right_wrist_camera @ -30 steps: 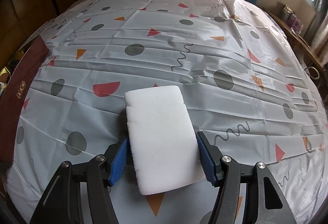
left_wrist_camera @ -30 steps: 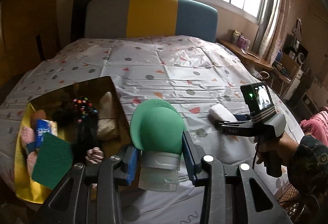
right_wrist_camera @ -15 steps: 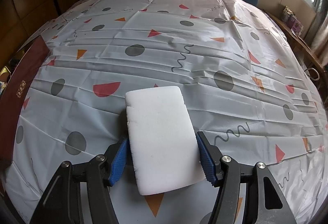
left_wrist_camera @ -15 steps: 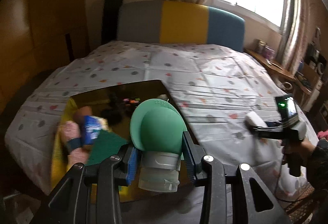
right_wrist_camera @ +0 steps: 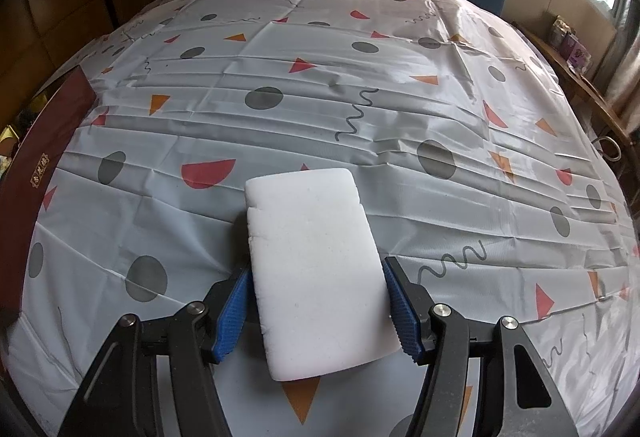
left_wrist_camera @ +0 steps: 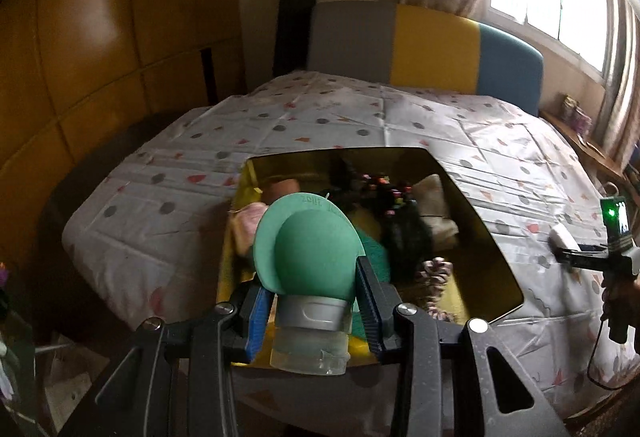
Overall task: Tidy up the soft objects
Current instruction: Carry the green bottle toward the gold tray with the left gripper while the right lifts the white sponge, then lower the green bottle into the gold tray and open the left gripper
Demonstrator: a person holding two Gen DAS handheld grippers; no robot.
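Two tools loaded: my left tool [left_wrist_camera: 310, 311] clamps a green bottle [left_wrist_camera: 310, 261] over the gold box [left_wrist_camera: 496, 269]; embossed rim text unreadable. Right tool [right_wrist_camera: 318, 307] clamps a white sponge [right_wrist_camera: 316, 261] above the bedsheet [right_wrist_camera: 400, 77]. Box contents murky.

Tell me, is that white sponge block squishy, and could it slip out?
The white sponge block is probably squishy and light: its surface looks like porous foam with rounded corners. Slipping seems unlikely, since the right gripper holds it between textured blue fingers. It would not roll, being flat.
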